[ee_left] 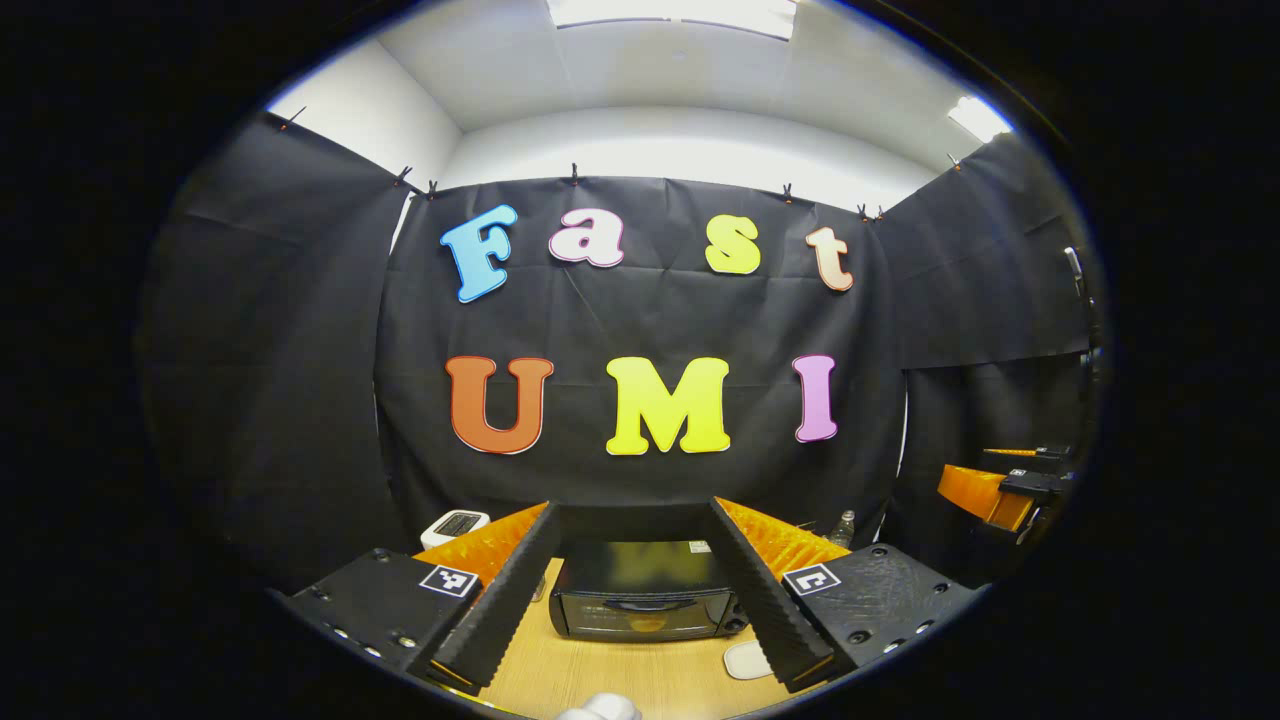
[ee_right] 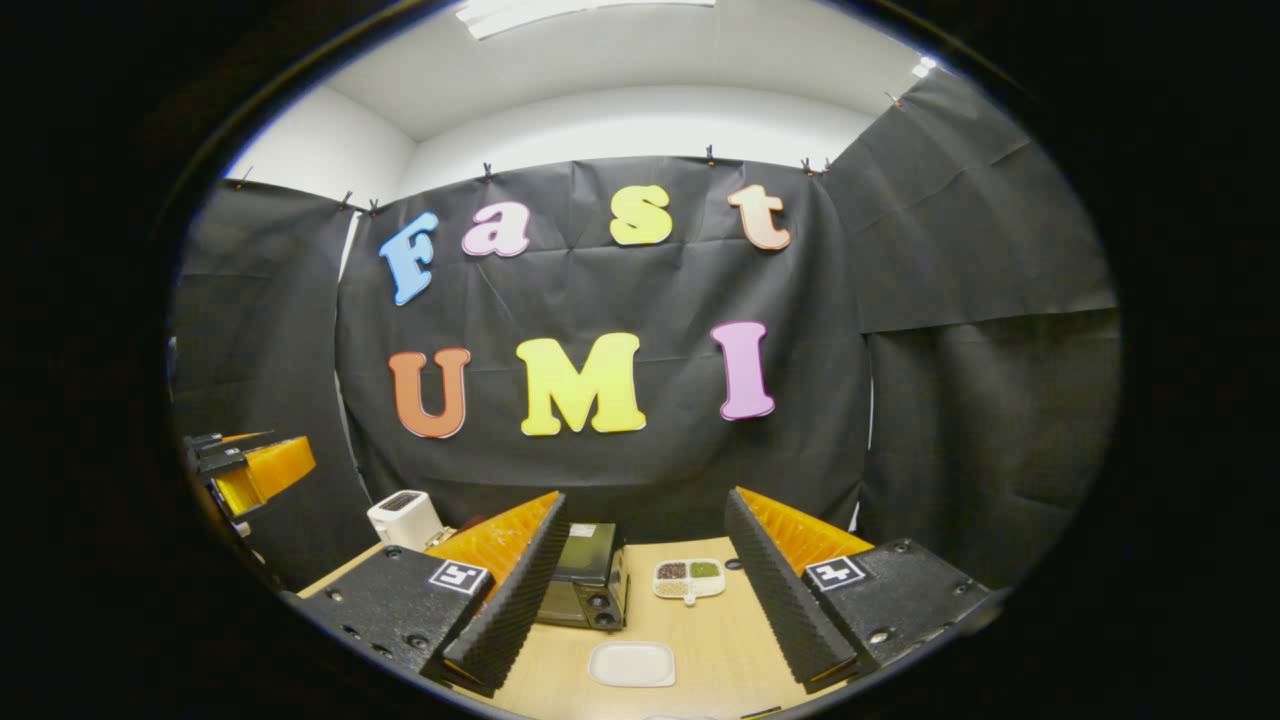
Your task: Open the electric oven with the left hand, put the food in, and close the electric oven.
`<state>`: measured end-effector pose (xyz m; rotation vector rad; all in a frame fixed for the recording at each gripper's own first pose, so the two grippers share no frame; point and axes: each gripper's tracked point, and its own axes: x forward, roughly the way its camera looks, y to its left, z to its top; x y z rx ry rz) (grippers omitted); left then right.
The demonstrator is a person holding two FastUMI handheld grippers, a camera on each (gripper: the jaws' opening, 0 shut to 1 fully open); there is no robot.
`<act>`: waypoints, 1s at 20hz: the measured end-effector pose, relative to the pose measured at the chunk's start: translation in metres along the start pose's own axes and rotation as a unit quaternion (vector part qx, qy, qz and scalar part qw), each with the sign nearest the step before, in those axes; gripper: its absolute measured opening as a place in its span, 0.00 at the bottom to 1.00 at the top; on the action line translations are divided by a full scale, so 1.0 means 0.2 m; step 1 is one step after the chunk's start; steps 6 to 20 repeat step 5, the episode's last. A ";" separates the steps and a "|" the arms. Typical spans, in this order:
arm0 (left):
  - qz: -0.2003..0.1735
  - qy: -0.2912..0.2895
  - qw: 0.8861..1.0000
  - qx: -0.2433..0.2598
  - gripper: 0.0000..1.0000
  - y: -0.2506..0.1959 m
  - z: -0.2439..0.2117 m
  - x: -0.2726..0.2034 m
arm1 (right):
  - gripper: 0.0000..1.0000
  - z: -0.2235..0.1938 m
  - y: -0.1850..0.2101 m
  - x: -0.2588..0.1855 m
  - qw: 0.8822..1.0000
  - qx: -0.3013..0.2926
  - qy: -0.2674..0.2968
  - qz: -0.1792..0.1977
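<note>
A black electric oven point(ee_left: 640, 600) stands on the wooden table point(ee_left: 640, 680), its glass door shut and facing me. My left gripper point(ee_left: 633, 512) hangs above the table in front of it, open, with nothing between its fingers. In the right gripper view the oven point(ee_right: 585, 580) sits to the left, seen from its knob side. My right gripper point(ee_right: 645, 497) is open and holds nothing, above a white plate point(ee_right: 631, 664) that looks bare. A white rounded thing point(ee_left: 600, 708) peeks in at the bottom edge; what it is I cannot tell.
A white toaster point(ee_right: 405, 518) stands at the back left of the table. A divided dish point(ee_right: 690, 578) with dark and green fillings lies right of the oven. A small bottle point(ee_left: 845, 525) stands behind. A small white dish point(ee_left: 748, 660) lies near the oven's right front corner.
</note>
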<state>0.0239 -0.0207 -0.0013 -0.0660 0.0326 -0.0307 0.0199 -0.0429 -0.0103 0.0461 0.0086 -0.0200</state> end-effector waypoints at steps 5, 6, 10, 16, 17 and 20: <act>0.003 -0.002 1.000 0.006 0.95 0.00 0.02 -0.02 | 1.00 0.03 0.01 -0.03 1.000 0.001 -0.007 0.000; 0.003 -0.002 1.000 0.006 0.95 0.00 0.02 -0.02 | 1.00 0.03 0.01 -0.03 1.000 0.001 -0.007 0.000; 0.003 -0.002 1.000 0.006 0.95 0.00 0.02 -0.02 | 1.00 0.03 0.01 -0.03 1.000 0.001 -0.007 0.000; 0.003 -0.002 1.000 0.006 0.95 0.00 0.02 -0.02 | 1.00 0.03 0.01 -0.03 1.000 0.001 -0.007 0.000; 0.003 -0.002 1.000 0.006 0.95 0.00 0.02 -0.02 | 1.00 0.03 0.01 -0.03 1.000 0.001 -0.007 0.000; 0.003 -0.002 1.000 0.006 0.95 0.00 0.02 -0.02 | 1.00 0.03 0.01 -0.03 1.000 0.001 -0.007 0.000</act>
